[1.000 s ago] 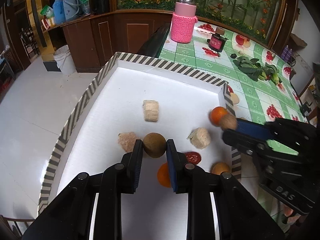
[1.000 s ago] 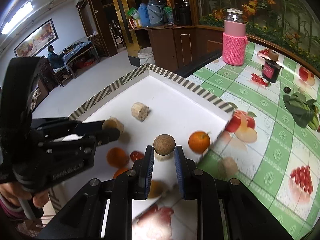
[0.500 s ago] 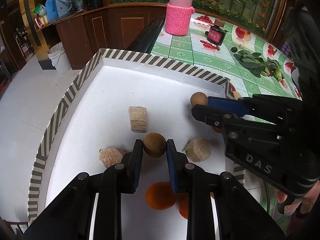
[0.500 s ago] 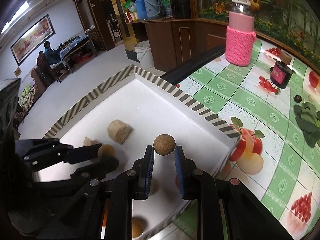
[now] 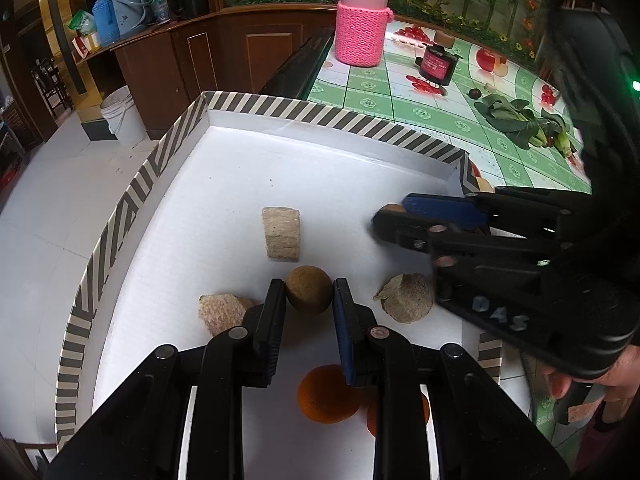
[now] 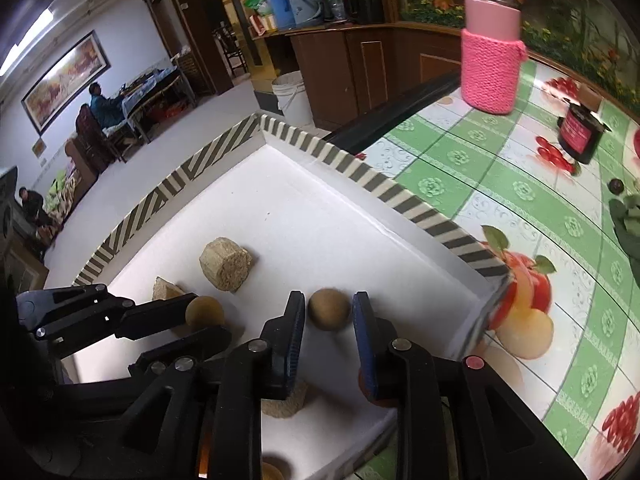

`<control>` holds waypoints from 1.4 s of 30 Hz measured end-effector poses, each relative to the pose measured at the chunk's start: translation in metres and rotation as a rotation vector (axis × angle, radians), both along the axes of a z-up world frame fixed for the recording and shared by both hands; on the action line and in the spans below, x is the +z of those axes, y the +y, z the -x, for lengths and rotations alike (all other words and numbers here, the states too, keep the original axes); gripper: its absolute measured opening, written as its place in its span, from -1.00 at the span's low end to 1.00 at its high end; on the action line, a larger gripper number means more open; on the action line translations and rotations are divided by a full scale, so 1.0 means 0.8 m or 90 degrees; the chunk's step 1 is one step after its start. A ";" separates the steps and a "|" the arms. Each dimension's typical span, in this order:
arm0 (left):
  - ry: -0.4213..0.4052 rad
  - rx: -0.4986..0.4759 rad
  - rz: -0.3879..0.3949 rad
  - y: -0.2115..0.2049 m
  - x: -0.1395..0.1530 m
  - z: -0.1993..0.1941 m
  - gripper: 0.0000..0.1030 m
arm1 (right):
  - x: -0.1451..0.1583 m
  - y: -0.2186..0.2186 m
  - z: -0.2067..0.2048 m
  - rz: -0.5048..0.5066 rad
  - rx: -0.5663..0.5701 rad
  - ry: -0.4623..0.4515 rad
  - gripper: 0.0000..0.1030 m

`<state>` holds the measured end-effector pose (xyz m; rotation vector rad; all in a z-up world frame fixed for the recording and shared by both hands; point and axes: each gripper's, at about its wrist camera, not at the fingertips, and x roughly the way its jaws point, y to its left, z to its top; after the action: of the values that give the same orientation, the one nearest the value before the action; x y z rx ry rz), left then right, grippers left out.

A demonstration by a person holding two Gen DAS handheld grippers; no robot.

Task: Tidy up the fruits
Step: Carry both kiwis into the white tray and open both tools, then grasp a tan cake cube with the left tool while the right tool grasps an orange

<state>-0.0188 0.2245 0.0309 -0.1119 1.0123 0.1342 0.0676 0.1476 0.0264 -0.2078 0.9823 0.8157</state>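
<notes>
while "das" shows on the right gripper (image 5: 394, 216), both it and the left gripper (image 5: 309, 312) clamp brown balls over the striped tray (image 5: 320, 118).

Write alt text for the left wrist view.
The left gripper holds a round brown fruit above a white striped-rim tray holding tan chunks and oranges; the right gripper carries another from the right.

1. In the left wrist view a second orange (image 5: 374, 414) shows only as a sliver — the left gripper's (image 5: 308, 292) own finger covers the rest.
2. The right gripper (image 5: 390, 216) hides most of its brown ball (image 5: 394, 208).
3. Beneath the right gripper's fingers a tan chunk (image 6: 286, 404) is half covered — the tray corner (image 6: 494, 300) just beside them is blurred.
</notes>
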 end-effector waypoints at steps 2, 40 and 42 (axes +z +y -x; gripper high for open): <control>-0.001 0.002 0.003 0.001 0.001 0.002 -0.40 | 0.004 -0.007 0.000 -0.010 -0.007 0.002 -0.47; -0.090 -0.192 -0.002 -0.276 0.064 -0.022 0.26 | 0.073 -0.439 0.090 -0.012 -0.374 -0.110 0.27; -0.083 -0.204 -0.001 -0.290 0.059 -0.024 0.26 | 0.068 -0.457 0.099 -0.009 -0.388 -0.109 0.29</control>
<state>0.0004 -0.0074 0.0784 0.0436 0.8871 -0.1626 -0.0113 -0.2179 0.0812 0.0378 0.8124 0.2415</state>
